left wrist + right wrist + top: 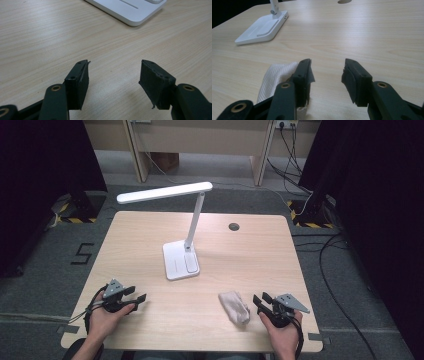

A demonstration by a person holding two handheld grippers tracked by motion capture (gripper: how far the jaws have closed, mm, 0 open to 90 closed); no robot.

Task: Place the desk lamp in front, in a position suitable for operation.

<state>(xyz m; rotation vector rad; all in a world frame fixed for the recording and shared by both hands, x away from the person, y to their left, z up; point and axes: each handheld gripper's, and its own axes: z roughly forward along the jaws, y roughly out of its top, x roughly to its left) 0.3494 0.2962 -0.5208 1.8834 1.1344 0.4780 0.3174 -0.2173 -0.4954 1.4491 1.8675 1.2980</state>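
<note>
Currently nothing is getting gripped yet: right hand-held gripper (263, 302) is sitting released just beside the folded cloth (235, 306) lying on the bench (240, 255) near the front edge, left hand-held gripper (136, 299) is idling released, lamp (181, 261) untouched.

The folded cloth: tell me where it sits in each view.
High view: cloth at lower right on the table, just left of the right gripper.
Left gripper view: not in it.
Right gripper view: cloth at lower left, beside the left-hand jaw.
Shared landmark: white lamp base.
</note>
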